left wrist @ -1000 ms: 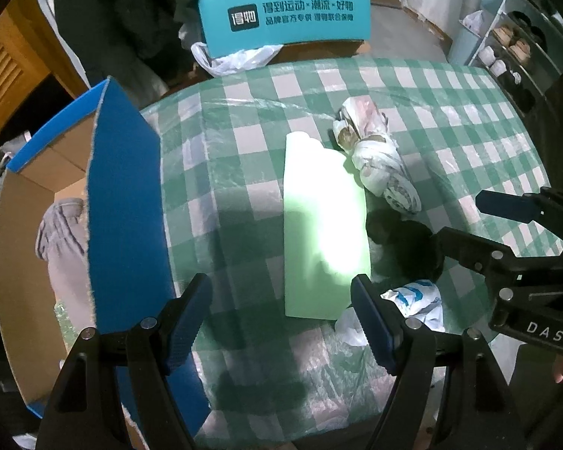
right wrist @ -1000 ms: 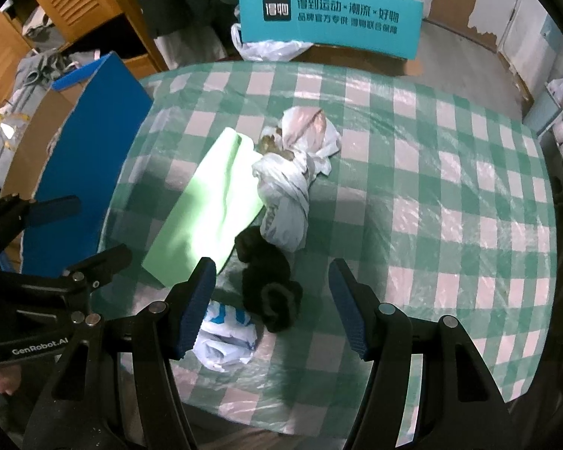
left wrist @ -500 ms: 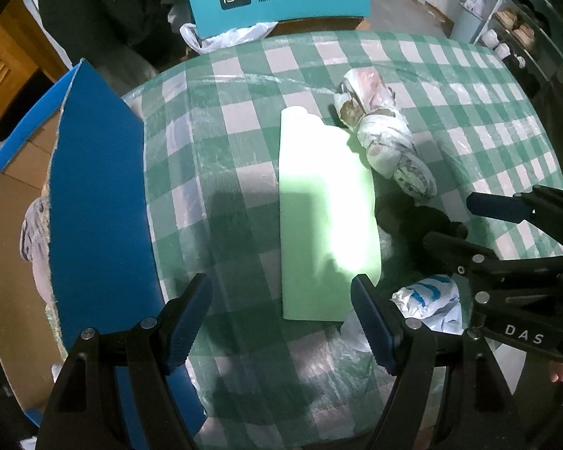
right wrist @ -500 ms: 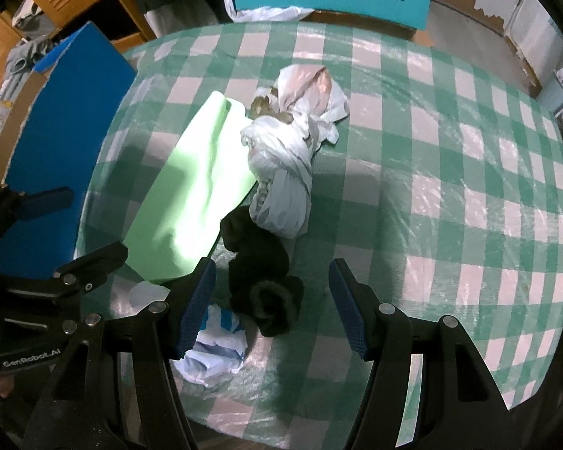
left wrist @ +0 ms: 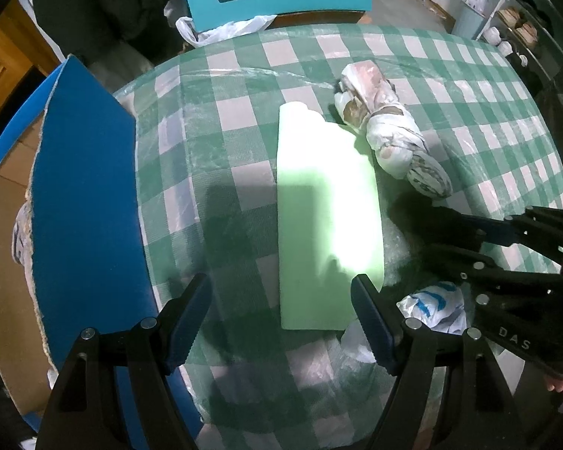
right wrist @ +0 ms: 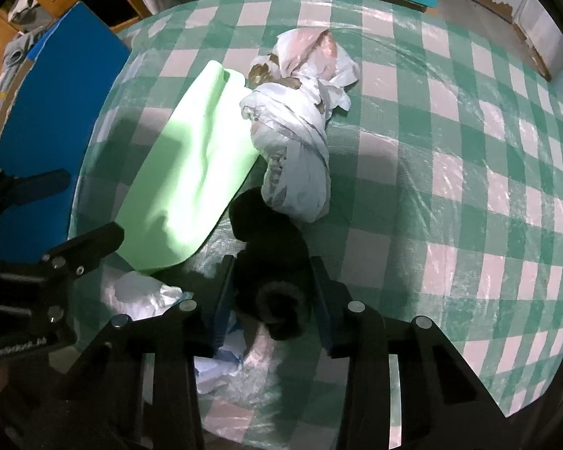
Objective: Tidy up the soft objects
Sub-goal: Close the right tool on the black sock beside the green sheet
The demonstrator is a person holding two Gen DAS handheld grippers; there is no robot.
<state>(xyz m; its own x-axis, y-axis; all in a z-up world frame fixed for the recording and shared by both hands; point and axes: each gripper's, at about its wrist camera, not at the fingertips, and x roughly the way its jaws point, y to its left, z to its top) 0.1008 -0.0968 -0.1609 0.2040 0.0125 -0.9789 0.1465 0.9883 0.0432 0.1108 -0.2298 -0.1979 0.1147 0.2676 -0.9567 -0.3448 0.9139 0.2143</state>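
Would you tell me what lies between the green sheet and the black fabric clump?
Only bare checked tablecloth: a narrow strip separates the green sheet from the black clump, seen best in the right wrist view.

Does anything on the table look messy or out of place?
Yes. A knotted plastic bag lies crumpled beside the green sheet, and another crumpled bag sits at the table's near edge.

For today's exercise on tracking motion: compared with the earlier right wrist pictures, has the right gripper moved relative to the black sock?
Yes. The right gripper has come down onto the black sock; its jaws have just been closing and now press the sock's sides, beside the unmoved green sheet.
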